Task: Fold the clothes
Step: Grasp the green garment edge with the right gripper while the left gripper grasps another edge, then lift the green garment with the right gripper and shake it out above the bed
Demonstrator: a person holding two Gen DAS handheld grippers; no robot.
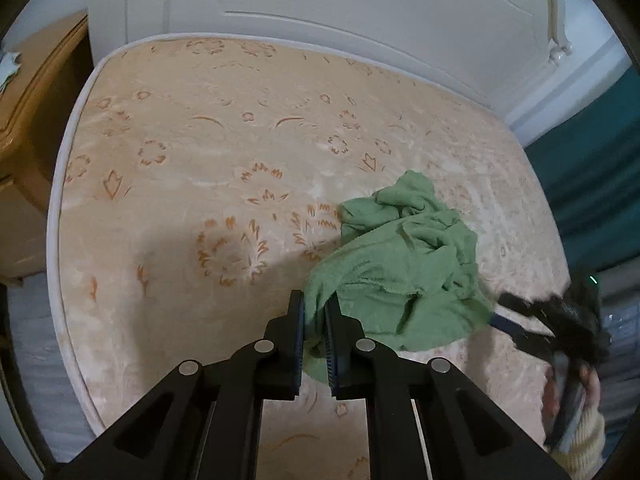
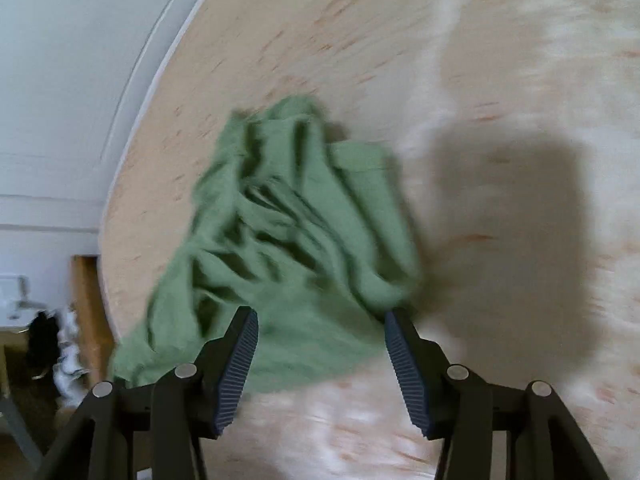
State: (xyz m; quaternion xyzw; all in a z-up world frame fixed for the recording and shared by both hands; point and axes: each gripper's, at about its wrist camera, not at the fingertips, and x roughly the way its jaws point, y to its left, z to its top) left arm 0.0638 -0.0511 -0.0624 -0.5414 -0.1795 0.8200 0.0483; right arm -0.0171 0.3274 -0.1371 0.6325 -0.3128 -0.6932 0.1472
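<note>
Your left gripper [image 1: 315, 322] is pinching a thin edge of the green cloth [image 1: 404, 264]; a sharp pull could slip it out. Your right gripper [image 2: 320, 364] has its jaws spread, cloth between them but not pinched, so you risk grabbing a bunched layer. The cloth lies crumpled near the mattress's [image 1: 192, 152] right edge. The headboard [image 1: 320, 8] and wooden nightstand [image 1: 36, 92] stand clear.
</note>
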